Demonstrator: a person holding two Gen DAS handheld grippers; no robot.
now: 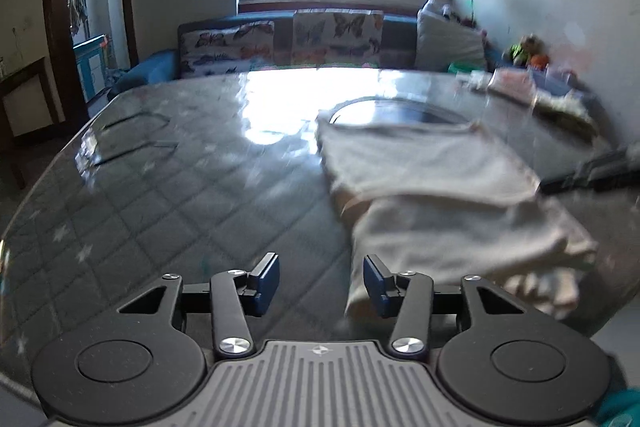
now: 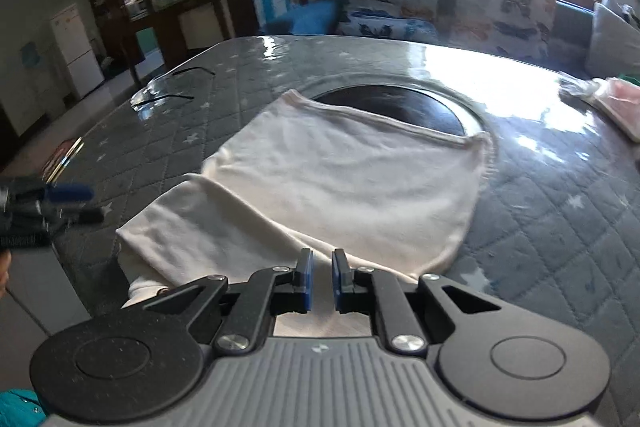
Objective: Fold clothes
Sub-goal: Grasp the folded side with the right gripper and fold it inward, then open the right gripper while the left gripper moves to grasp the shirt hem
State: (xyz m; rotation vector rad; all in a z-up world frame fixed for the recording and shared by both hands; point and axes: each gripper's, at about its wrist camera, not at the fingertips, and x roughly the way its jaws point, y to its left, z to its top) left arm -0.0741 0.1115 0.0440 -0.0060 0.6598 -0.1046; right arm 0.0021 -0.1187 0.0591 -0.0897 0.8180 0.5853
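The cream garment (image 2: pixel 320 179) lies partly folded on the quilted, glossy-covered surface (image 2: pixel 560 227), its far hem reaching over a dark round inset (image 2: pixel 400 107) and its near end spilling toward the surface's front edge. It looks thin, soft and light, so it should drape and wrinkle if lifted by one point; a pinch at a corner or along a folded edge would likely hold best, and the slick cover may let it slide. The right gripper (image 2: pixel 322 281) hovers over the near edge, its fingers nearly closed with a narrow gap and no cloth visibly between them. The left gripper (image 1: pixel 320 283) stands partly open and empty just left of the garment. The garment's nearest part is hidden behind the gripper bodies, and the left view is motion-blurred.
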